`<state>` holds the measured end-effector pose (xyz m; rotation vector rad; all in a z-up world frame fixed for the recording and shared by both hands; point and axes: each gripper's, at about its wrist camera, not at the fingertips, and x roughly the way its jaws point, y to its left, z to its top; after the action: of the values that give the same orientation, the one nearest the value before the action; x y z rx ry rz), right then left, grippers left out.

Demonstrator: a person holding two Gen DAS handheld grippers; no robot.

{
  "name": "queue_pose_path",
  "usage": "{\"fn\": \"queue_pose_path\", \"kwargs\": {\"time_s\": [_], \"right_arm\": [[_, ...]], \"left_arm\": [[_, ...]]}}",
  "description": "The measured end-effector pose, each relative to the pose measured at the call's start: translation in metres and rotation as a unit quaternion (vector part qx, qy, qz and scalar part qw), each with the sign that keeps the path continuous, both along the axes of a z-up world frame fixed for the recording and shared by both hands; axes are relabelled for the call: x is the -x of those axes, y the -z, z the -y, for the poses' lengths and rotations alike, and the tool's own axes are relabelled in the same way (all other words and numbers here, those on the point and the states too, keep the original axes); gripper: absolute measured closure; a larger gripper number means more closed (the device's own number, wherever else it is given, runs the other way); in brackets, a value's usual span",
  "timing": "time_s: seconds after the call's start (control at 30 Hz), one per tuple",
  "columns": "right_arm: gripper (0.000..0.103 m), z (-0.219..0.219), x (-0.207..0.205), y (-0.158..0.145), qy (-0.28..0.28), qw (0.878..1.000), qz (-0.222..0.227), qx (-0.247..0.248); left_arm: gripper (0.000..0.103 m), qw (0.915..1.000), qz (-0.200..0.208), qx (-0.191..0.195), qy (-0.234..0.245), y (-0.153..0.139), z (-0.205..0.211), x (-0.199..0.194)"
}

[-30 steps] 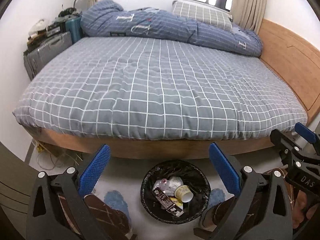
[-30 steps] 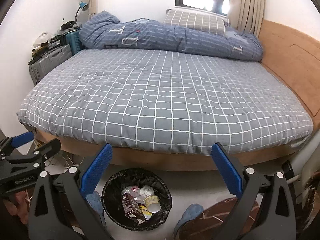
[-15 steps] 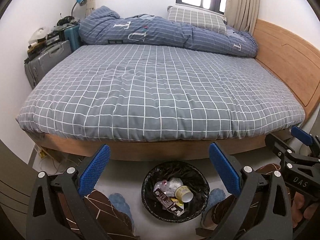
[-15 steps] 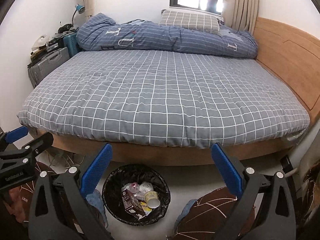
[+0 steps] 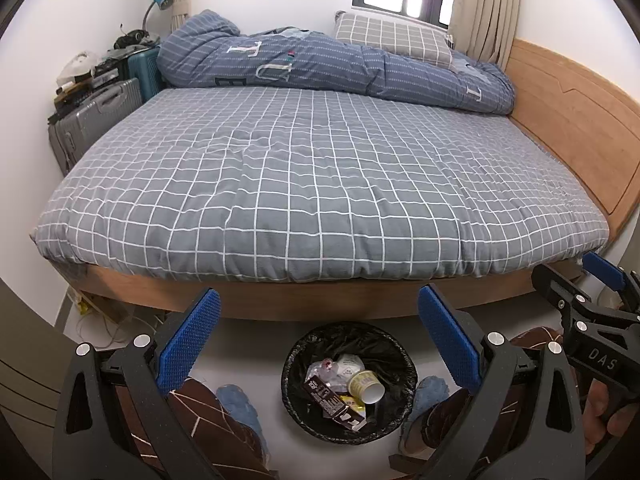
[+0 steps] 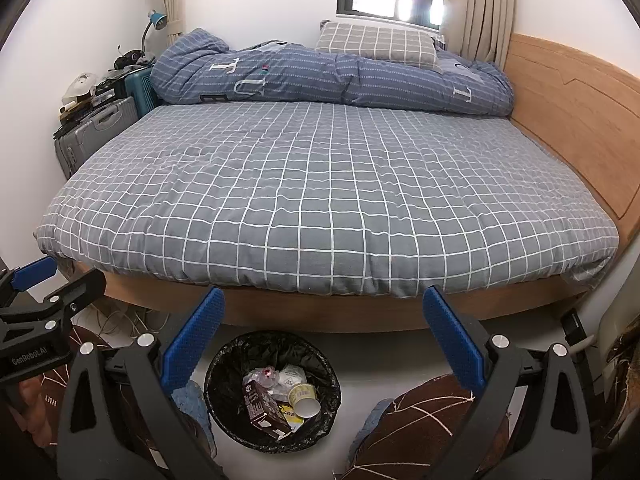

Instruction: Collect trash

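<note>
The lined trash bin [image 5: 347, 380] sits on the floor just below both wide-open, empty hand-held grippers, centred under the left hand-held gripper [image 5: 318, 340] and down-left of the right hand-held gripper [image 6: 322, 342].

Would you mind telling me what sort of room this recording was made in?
Almost certainly a home bedroom: a wide bed with a grey checked cover, a rolled blue duvet and pillow at its far side, suitcases against the wall, and a lined trash bin on the floor.
</note>
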<state>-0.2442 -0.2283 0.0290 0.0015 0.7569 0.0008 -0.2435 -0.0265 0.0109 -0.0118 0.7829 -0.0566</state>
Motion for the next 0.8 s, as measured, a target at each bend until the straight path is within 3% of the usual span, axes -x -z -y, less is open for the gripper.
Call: {"fn": "queue_pose_path", "kwargs": {"time_s": [0.8], "right_arm": [[0.008,-0.0031,-0.0014,0.0021,-0.002,1.0,-0.003,0.003]], "left_arm": [[0.006,1.0,-0.005,0.0,0.003,0.0051,-0.0016,-0.0017]]}}
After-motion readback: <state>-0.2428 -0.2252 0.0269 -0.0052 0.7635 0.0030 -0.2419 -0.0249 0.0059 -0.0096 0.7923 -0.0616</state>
